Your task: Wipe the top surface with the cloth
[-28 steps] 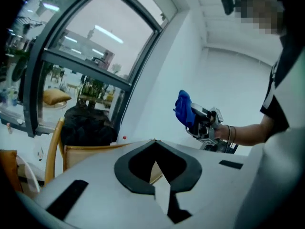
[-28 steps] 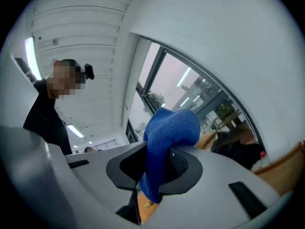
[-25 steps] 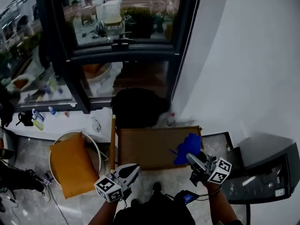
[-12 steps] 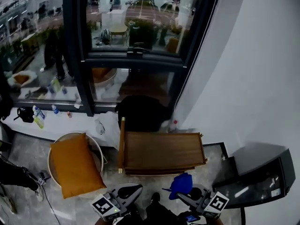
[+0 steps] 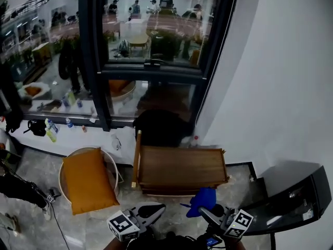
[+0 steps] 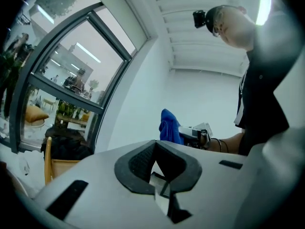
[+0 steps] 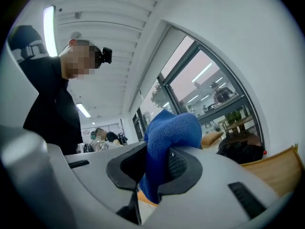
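Clamping the blue cloth (image 5: 202,201), the right hand-held gripper (image 5: 209,212) hovers off the bench (image 5: 179,166) — its top lies toward eleven o'clock, long axis nine-to-three — while the left hand-held gripper (image 5: 153,210) has its jaws together, empty.

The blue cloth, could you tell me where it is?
Head view, lower right: the blue cloth is clamped in the right gripper, just short of the wooden table.

Daylight through the window (image 5: 156,46) lights the head view; its glass carries pale reflections, and the floor (image 5: 31,191) below it lies dim. Both gripper views bend strongly and have black corners. A ceiling lamp (image 7: 49,25) glares, while the cloth (image 7: 169,137) is sharp.
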Demonstrator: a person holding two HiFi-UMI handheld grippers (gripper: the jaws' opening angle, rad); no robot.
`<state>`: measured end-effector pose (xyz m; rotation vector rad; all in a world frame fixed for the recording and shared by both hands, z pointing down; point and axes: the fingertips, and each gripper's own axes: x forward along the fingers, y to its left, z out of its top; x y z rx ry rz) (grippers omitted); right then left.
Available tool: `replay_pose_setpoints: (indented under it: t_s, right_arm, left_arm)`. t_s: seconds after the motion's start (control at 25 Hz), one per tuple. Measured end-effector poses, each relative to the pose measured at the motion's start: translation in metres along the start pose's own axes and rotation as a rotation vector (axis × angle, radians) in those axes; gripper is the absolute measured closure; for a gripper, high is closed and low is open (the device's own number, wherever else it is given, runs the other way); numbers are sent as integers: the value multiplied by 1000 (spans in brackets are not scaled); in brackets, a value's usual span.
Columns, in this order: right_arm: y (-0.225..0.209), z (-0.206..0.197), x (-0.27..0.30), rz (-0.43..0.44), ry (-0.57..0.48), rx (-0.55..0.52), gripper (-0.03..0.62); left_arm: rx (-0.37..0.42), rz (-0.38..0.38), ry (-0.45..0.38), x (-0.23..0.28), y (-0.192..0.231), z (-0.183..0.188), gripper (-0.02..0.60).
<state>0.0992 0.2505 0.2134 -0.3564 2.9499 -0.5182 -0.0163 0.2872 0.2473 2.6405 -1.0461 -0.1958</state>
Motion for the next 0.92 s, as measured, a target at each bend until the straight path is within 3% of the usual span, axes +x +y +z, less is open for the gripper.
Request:
replay_pose_setpoints:
  t_s: [0.4, 0.64, 0.8, 0.92]
  right_arm:
    - [0, 15, -34, 86, -24, -67, 524]
    - [-5, 21, -55, 120, -84, 10, 525]
    - [-17, 28, -64, 143, -173, 167, 525]
    - [-28, 37, -68, 145, -215, 204, 523]
  left_arm:
    - [43, 40, 39, 33, -37, -1, 577]
    - [47, 97, 35, 37, -56, -13, 577]
    - [38, 117, 36, 38, -65, -21, 577]
    - [39, 130, 35, 40, -65, -22, 577]
